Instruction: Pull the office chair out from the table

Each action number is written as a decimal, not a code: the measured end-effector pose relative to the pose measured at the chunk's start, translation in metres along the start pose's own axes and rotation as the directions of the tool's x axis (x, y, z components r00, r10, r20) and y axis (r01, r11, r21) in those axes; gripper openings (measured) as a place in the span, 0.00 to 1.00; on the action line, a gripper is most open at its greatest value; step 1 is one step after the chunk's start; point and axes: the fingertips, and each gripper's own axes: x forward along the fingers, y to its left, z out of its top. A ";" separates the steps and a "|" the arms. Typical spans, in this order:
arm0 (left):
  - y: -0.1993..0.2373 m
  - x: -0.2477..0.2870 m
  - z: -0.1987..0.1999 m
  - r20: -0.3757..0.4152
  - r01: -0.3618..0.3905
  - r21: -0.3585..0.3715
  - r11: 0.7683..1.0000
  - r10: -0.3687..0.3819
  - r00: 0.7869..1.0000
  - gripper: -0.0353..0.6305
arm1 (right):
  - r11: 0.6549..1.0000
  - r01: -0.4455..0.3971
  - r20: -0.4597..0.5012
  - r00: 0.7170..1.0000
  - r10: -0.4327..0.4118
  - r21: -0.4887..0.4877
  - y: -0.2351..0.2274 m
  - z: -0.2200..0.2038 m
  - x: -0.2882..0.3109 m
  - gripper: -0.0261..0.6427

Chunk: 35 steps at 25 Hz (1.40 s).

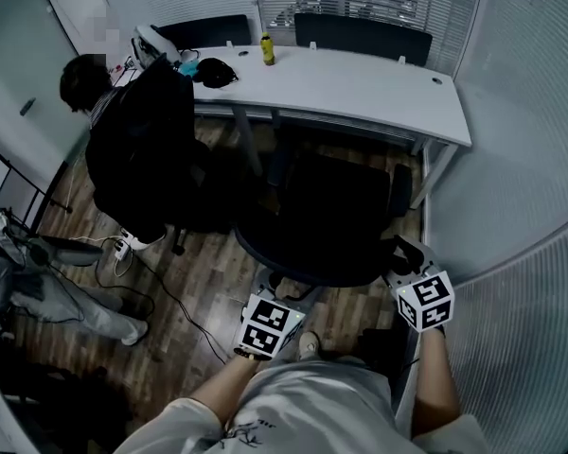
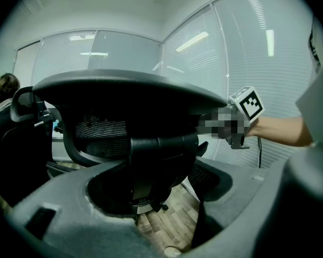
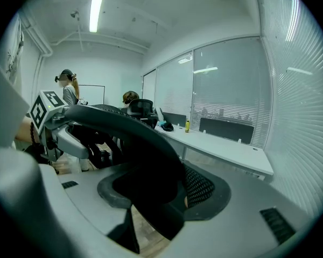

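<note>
Tongs grip the back rim of the black mesh office chair (image 1: 322,218) at both ends, left tongs (image 1: 273,280) and right tongs (image 1: 404,255) each closed on it. The chair stands just before the white tabletop's (image 1: 360,85) near edge.

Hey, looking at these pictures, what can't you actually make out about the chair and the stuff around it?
Base of the office chair: head view, hidden under its own seat and back.
Label of the yellow bottle: head view, too small to read.
The dark object on the white table: head view, too small and dim to name.
The table's left end: head view, partly covered by the seated person.
</note>
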 end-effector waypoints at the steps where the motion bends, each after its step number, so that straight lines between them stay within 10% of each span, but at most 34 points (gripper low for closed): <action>1: -0.002 -0.003 -0.001 -0.001 -0.001 0.000 1.000 0.001 1.000 0.53 | 1.000 -0.001 -0.001 1.000 0.001 0.000 0.002 0.000 -0.002 0.36; 35: -0.092 -0.121 -0.048 0.010 -0.041 -0.032 0.999 0.042 0.999 0.53 | 0.998 -0.061 -0.016 0.998 0.060 -0.021 0.103 -0.028 -0.110 0.36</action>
